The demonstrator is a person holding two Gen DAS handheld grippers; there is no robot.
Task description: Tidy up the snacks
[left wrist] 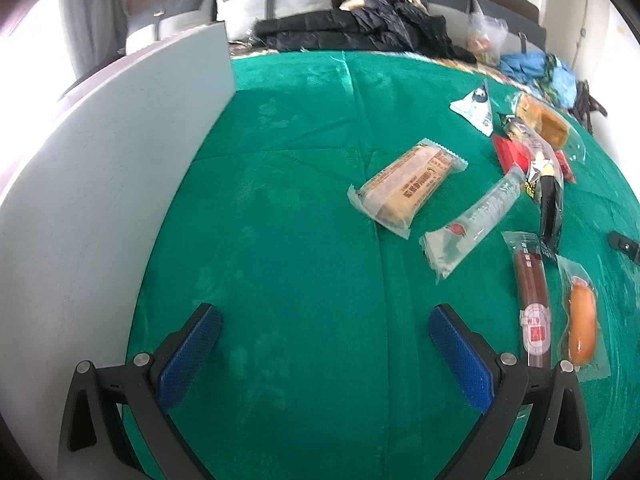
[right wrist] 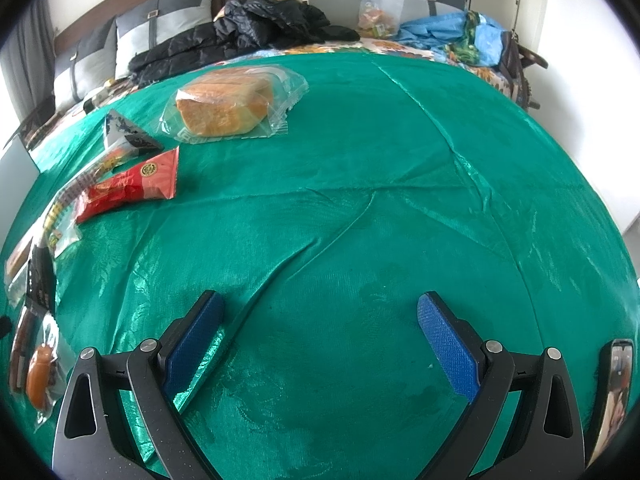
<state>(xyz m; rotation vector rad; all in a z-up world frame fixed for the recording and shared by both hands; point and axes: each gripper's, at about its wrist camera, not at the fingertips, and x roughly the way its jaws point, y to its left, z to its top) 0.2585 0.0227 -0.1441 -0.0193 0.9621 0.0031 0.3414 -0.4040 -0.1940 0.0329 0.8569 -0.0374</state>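
Wrapped snacks lie scattered on a green cloth (left wrist: 300, 200). In the left wrist view, a tan biscuit pack (left wrist: 404, 188), a clear pale bar (left wrist: 472, 222), a dark sausage stick (left wrist: 532, 292) and an orange sausage (left wrist: 582, 326) lie right of centre. My left gripper (left wrist: 324, 320) is open over bare cloth, with these snacks to its right. In the right wrist view, a bagged bread loaf (right wrist: 228, 106) and a red packet (right wrist: 132, 186) lie at the far left. My right gripper (right wrist: 320, 308) is open above bare cloth (right wrist: 400, 160), holding nothing.
A grey-white board or box wall (left wrist: 100, 184) stands along the left of the cloth. Black jackets (right wrist: 240, 28), a clear bag of snacks (right wrist: 378, 12) and blue fabric (right wrist: 448, 32) lie beyond the cloth against grey cushions. A phone-like object (right wrist: 616, 384) sits at the right edge.
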